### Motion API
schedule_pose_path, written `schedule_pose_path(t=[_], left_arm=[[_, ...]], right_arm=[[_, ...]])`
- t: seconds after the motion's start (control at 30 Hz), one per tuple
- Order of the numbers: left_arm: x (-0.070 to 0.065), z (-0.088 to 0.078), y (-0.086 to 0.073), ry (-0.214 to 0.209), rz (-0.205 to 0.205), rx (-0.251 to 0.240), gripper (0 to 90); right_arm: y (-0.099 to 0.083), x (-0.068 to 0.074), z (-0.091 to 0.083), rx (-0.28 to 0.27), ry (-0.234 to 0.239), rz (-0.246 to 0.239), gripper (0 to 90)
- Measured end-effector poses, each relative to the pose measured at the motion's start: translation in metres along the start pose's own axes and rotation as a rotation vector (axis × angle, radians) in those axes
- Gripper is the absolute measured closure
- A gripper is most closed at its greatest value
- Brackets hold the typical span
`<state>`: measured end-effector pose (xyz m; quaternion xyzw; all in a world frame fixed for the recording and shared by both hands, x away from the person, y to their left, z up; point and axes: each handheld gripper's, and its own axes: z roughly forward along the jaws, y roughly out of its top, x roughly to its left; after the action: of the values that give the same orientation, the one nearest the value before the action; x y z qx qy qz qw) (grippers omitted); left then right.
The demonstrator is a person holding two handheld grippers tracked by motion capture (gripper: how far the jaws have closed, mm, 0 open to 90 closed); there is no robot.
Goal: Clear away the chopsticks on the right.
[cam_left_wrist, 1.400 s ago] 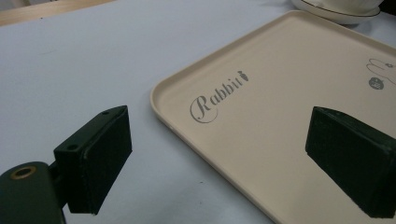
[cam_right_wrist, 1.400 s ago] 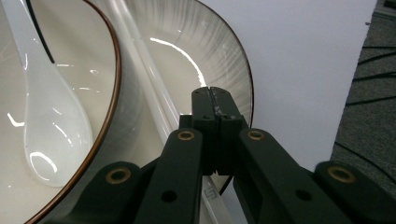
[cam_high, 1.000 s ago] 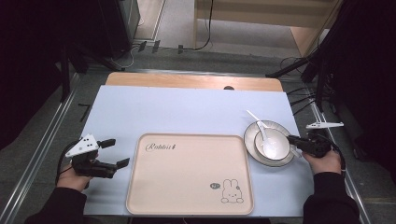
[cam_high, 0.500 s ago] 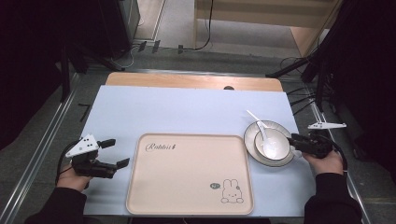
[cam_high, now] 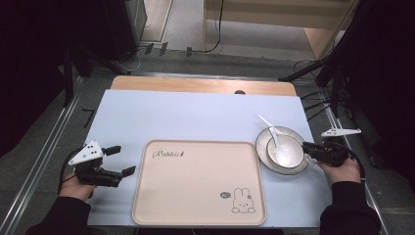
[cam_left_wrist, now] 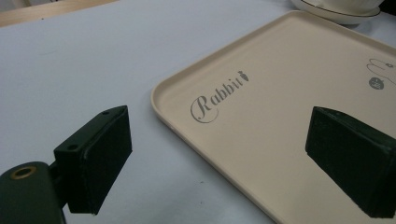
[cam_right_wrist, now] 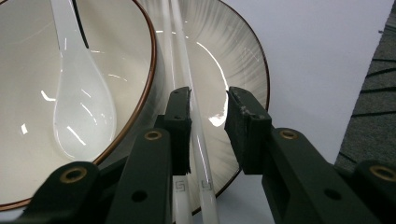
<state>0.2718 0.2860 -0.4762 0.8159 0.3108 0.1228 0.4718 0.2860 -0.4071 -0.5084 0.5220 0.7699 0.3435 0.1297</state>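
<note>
- Chopsticks (cam_right_wrist: pixel 187 98), two white ones, lay across the plate (cam_right_wrist: pixel 243 60) beside the bowl (cam_right_wrist: pixel 135 51); the right gripper (cam_right_wrist: pixel 208 116) had its fingers apart around them, not yet clamped.
- Risk, as I judged it: closing unevenly could catch one stick and roll the other off the rim.
- Counted: one tray (cam_high: pixel 195 186), one plate, one bowl, one spoon (cam_right_wrist: pixel 79 93).
- Left gripper (cam_left_wrist: pixel 224 158) hung over the worktop (cam_high: pixel 186 117) at the tray's edge, fingers wide apart.

The pale blue tabletop (cam_high: pixel 195 115) lies bare across its far half. The shallow beige plastic tray (cam_high: pixel 195 186) spreads across the near middle. At its right, a white ceramic bowl (cam_high: pixel 289 152) on a grey-rimmed plate (cam_high: pixel 264 156) blocks the near right; white chopsticks (cam_right_wrist: pixel 187 84) cross that plate's rim.
</note>
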Motion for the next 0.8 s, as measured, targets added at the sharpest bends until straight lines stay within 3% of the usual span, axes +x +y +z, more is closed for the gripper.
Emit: schedule_pose_path(t=[0.37,0.6,0.77,0.8], left_arm=[[0.000,0.000,0.000,0.001,0.000,0.000,7.7],[0.000,0.000,0.000,0.003,0.002,-0.001,7.7],[0.000,0.000,0.000,0.004,0.001,-0.003,7.7],[0.000,-0.001,0.000,0.005,0.003,-0.001,7.7]], right_arm=[[-0.003,-0.009,0.009,0.019,0.042,0.024,83.6],[-0.003,-0.011,0.008,0.025,0.053,0.034,84.7],[0.000,-0.014,0.002,0.011,0.051,0.099,85.0],[0.001,-0.016,-0.002,0.000,0.053,0.145,85.0]])
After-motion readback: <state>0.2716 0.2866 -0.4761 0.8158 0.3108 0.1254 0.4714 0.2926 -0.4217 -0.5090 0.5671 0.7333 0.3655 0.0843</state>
